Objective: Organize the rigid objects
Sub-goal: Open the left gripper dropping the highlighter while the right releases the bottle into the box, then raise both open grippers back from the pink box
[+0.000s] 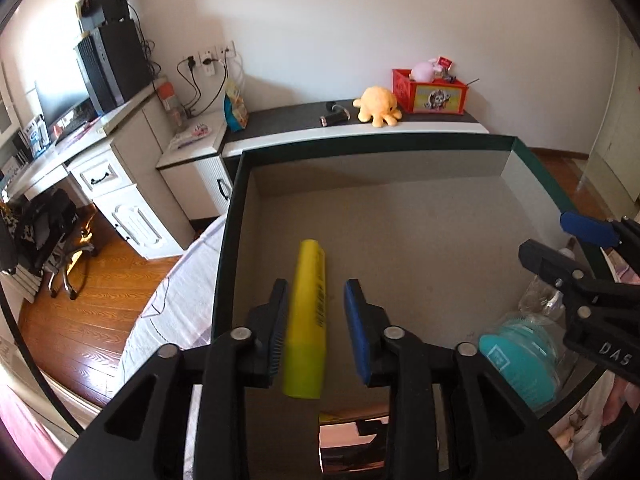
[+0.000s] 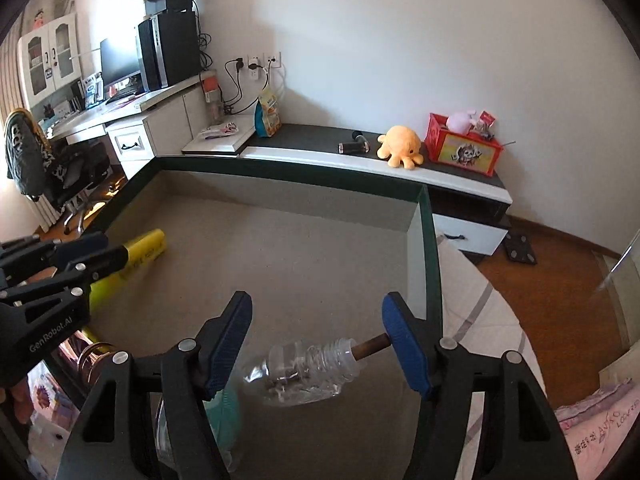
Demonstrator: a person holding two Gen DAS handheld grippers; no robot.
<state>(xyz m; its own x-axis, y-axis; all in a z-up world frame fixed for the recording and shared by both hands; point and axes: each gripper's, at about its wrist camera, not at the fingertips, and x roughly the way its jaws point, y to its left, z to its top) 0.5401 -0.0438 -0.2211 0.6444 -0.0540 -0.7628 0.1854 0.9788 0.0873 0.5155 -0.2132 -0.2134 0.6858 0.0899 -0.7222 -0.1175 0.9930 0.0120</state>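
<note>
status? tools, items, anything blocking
Left tool open, yellow box between pads, apparently released. Right tool open over clear bottle in tray. Nothing blocking.

My left gripper point(image 1: 316, 312) is black plastic, with blue ribbed pads point(image 1: 357, 320) on its fingers and round silver screws point(image 1: 241, 333) behind them. My right gripper point(image 2: 316, 344) matches; white "GenRobot.AI" lettering point(image 2: 49, 338) marks the left one's body.

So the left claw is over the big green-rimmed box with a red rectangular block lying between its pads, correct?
Not quite: the block is yellow, not red, as the left wrist view shows. It does lie between the left claw pads, inside the big green-rimmed box.
</note>
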